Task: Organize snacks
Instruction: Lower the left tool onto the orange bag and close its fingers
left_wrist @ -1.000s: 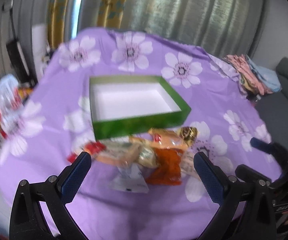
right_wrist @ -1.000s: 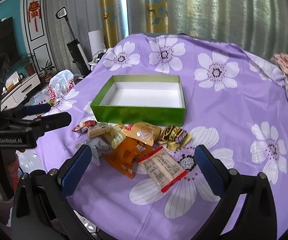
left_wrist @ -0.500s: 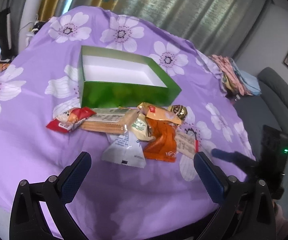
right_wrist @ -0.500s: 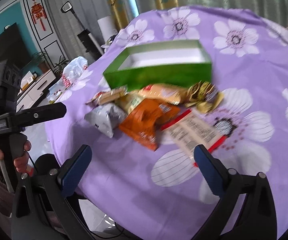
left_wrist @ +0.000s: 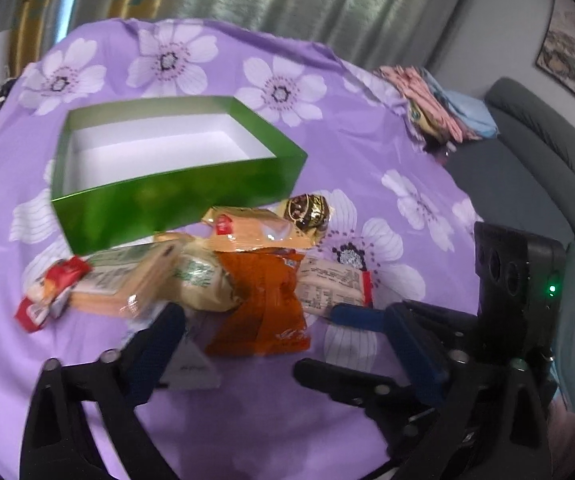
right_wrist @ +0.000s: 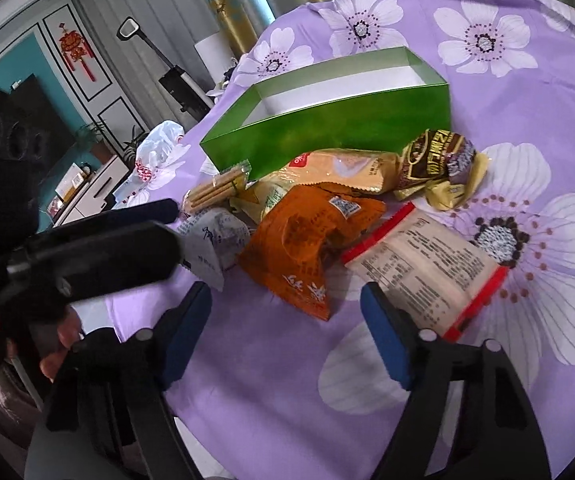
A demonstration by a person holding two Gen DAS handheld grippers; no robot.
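An empty green box (left_wrist: 175, 196) (right_wrist: 339, 124) with a white inside stands on the purple flowered cloth. A pile of snack packets lies in front of it: an orange packet (left_wrist: 263, 300) (right_wrist: 311, 236), a white and red packet (right_wrist: 427, 264) (left_wrist: 335, 284), a brown and gold candy (left_wrist: 307, 210) (right_wrist: 439, 160), a yellow packet (right_wrist: 347, 168), biscuits (left_wrist: 127, 280) and a white packet (right_wrist: 215, 240). My left gripper (left_wrist: 283, 344) is open, low over the near side of the pile. My right gripper (right_wrist: 287, 328) is open, just short of the orange packet.
Folded clothes (left_wrist: 435, 100) lie at the cloth's far right edge, with a grey sofa (left_wrist: 547, 168) beyond. A white plastic bag (right_wrist: 155, 152) sits at the left edge. A TV cabinet and a vacuum stand past the table on the left.
Both grippers have moved down and in toward the snack pile, which now looks larger. The right gripper now shows close beside the left one. Neither holds anything.
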